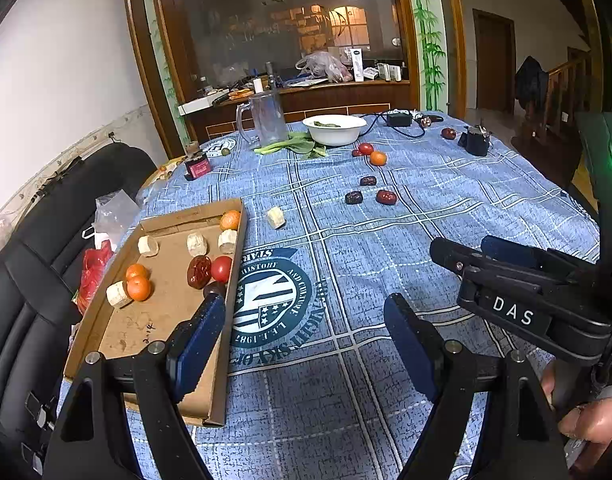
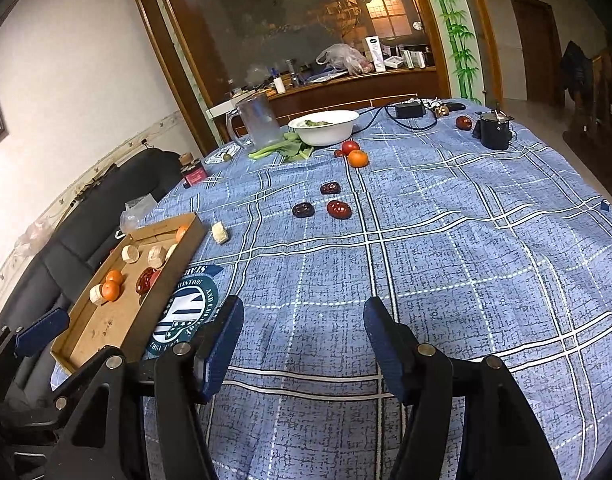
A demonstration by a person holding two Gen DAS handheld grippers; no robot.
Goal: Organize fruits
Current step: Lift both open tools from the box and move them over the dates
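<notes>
A shallow cardboard tray [image 1: 146, 320] [image 2: 106, 320] lies at the table's left edge. It holds oranges [image 1: 138, 288], pale fruit chunks [image 1: 197, 244], a red date [image 1: 199, 271] and a tomato [image 1: 221, 269]. One pale chunk [image 1: 276, 217] [image 2: 220, 233] lies on the cloth just right of the tray. Three dates [image 1: 386, 197] [image 2: 339, 209] lie mid-table. A tomato [image 2: 350, 147] and an orange [image 1: 378, 158] [image 2: 358, 158] lie farther back. My left gripper [image 1: 306, 320] is open and empty beside the tray. My right gripper [image 2: 302, 328] [image 1: 486, 256] is open and empty over the cloth.
A white bowl [image 1: 334, 130] [image 2: 326, 126], green stalks [image 1: 294, 146], a clear pitcher [image 1: 266, 120], a small red jar [image 1: 198, 166], a black cup [image 2: 495, 131], a power adapter with cable [image 2: 410, 111] and another red fruit [image 2: 463, 122] stand at the back. A black chair [image 1: 46, 260] is on the left.
</notes>
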